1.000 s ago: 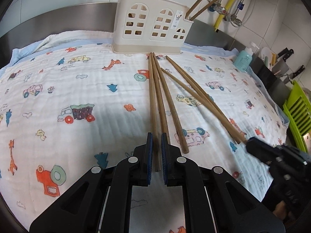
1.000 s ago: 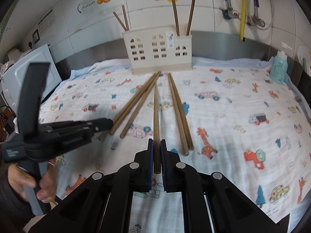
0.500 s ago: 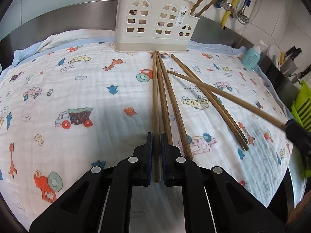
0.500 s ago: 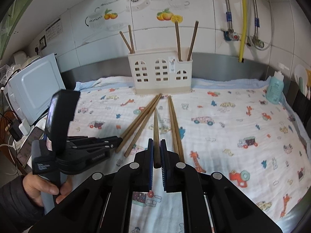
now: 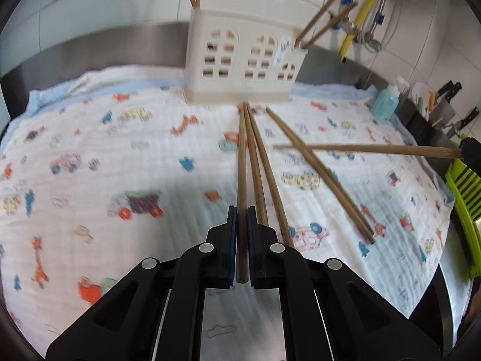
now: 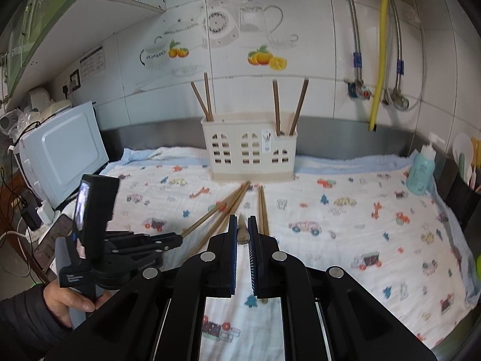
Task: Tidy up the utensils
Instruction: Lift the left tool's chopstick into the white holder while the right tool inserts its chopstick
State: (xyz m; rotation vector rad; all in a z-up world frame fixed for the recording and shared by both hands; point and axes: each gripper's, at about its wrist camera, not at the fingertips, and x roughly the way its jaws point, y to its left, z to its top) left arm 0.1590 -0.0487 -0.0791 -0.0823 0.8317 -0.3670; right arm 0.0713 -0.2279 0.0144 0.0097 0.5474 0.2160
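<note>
Cartoon-print cloth (image 5: 90, 138), white microwave (image 6: 64, 150), teal bottle (image 6: 421, 171), yellow pipe (image 6: 379, 51), green rack (image 5: 464, 192)

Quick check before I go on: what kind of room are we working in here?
Most likely a home kitchen counter: tiled wall with water pipes, a microwave, knives in a rack, and a chopstick holder on a cloth-covered worktop.

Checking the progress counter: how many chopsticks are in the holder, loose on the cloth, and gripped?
Chopsticks standing in the holder: 4
Chopsticks loose on the cloth: 4
Chopsticks gripped: 2, one in the left gripper, one in the right gripper
Total: 10
</note>
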